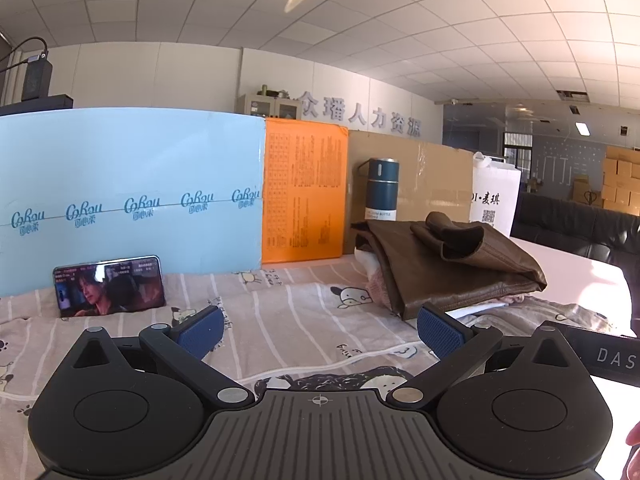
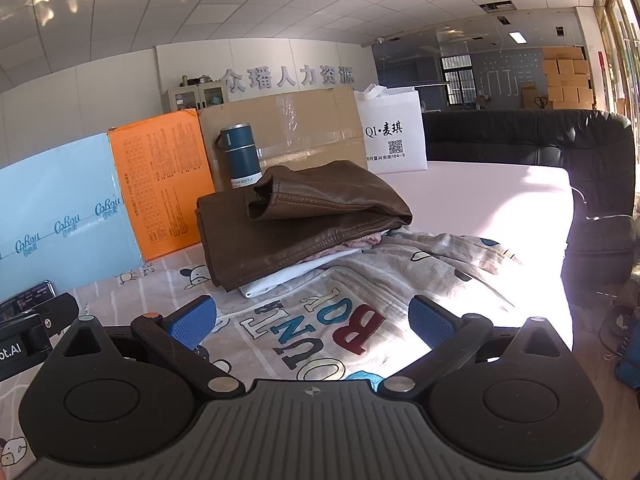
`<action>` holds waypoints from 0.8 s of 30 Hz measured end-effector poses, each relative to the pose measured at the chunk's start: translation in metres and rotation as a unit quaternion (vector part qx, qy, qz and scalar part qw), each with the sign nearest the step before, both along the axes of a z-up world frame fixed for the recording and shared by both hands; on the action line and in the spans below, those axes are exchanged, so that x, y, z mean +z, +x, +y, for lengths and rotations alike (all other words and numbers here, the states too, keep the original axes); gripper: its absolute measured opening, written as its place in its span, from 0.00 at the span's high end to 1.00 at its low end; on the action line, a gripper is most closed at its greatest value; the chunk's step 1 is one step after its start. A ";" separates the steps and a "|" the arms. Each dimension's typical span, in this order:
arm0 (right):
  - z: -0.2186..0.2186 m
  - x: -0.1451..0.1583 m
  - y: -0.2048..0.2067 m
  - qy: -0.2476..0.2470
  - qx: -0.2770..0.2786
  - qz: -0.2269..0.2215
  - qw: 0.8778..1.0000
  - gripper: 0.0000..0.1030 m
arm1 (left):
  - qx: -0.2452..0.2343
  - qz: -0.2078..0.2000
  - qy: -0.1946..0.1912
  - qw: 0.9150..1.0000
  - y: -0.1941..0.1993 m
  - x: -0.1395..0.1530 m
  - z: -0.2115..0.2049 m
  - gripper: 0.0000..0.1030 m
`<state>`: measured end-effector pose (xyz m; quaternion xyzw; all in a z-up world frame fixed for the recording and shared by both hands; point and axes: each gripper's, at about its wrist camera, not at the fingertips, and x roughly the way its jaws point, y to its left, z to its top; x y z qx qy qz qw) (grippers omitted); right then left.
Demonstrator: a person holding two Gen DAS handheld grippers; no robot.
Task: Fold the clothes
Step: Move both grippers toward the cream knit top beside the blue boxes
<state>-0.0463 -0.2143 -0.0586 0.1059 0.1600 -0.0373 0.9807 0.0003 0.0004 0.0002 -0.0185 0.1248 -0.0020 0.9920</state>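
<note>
A: While both tools hang spread and empty, where do the clothes lie?

B: The left tool (image 1: pixel 320 330) and right tool (image 2: pixel 312 320) hover over a printed cartoon garment (image 2: pixel 320 332) lying flat on the worktop (image 2: pixel 500 188). Behind it sits a stack of folded things topped by a brown leather jacket (image 2: pixel 304 216).

A: What could go wrong?

B: I judge the soft fabric may bunch if 1 tool pinches several layers. A wide sweep could also knock the blue bottle (image 2: pixel 240 152) or the propped phone (image 1: pixel 109 286).
</note>
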 end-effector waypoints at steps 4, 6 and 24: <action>0.000 0.000 -0.001 0.002 0.005 0.000 1.000 0.00 | 0.001 0.002 0.002 1.000 0.001 0.001 0.002 0.00; 0.000 0.000 -0.001 0.003 0.007 0.000 1.000 0.00 | 0.001 0.003 0.004 1.000 0.002 0.001 0.002 0.00; 0.002 0.002 -0.015 0.030 0.077 -0.031 0.996 0.00 | 0.012 0.011 -0.012 1.000 -0.017 -0.007 0.014 0.00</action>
